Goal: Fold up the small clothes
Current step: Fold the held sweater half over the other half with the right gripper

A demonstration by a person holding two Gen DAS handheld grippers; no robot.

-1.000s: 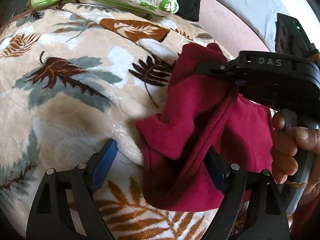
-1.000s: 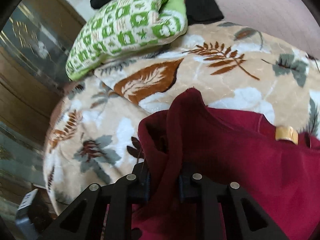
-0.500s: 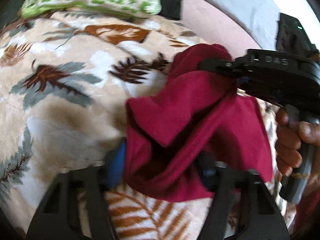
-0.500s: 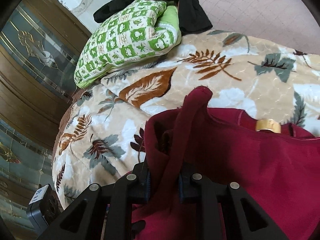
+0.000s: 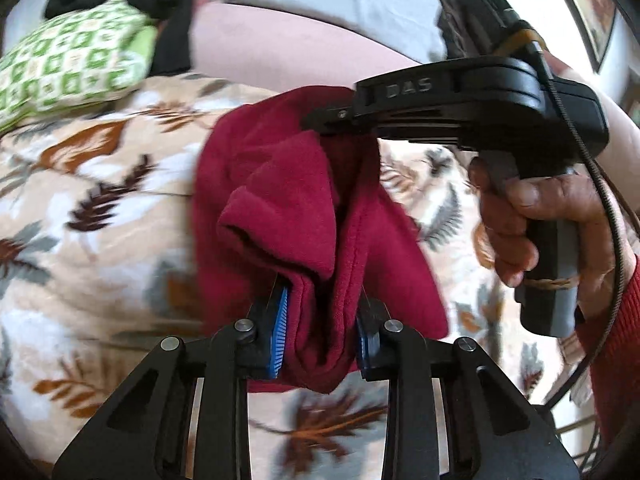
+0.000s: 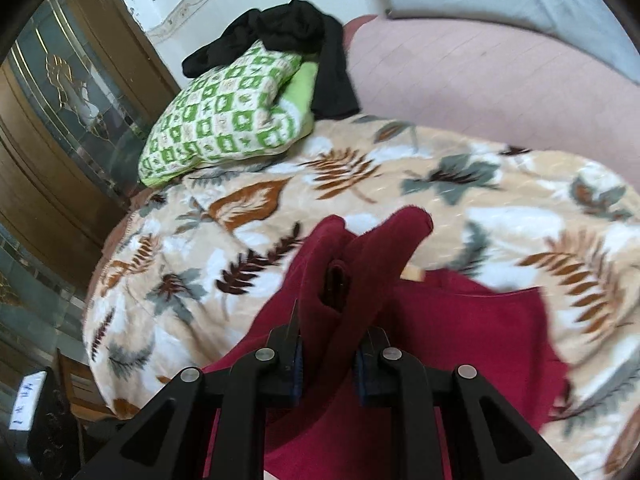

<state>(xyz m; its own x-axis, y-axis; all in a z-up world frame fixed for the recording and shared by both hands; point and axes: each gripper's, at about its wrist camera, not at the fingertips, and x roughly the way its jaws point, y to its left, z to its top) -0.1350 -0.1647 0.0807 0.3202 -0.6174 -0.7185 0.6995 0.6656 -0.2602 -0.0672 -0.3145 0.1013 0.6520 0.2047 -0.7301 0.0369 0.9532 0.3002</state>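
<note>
A small dark red garment [image 5: 280, 208] hangs bunched between both grippers, lifted above the leaf-patterned blanket [image 5: 88, 184]. My left gripper [image 5: 320, 320] is shut on its lower folds between the blue pads. My right gripper [image 6: 330, 344] is shut on another bunch of the same red garment [image 6: 440, 320]; from the left wrist view the right gripper [image 5: 340, 120] pinches the garment's upper edge, held by a hand. A small tan label [image 6: 412, 272] shows on the cloth.
A green and white patterned pillow [image 6: 224, 120] lies at the blanket's far end with a black garment [image 6: 296, 36] draped on it. A pink quilted cover [image 6: 480, 80] lies beyond. A wooden glass-panelled cabinet [image 6: 60, 120] stands left.
My left gripper, open beside the garment a second ago, has closed on its lower folds. Both grippers have lifted the garment off the blanket.
</note>
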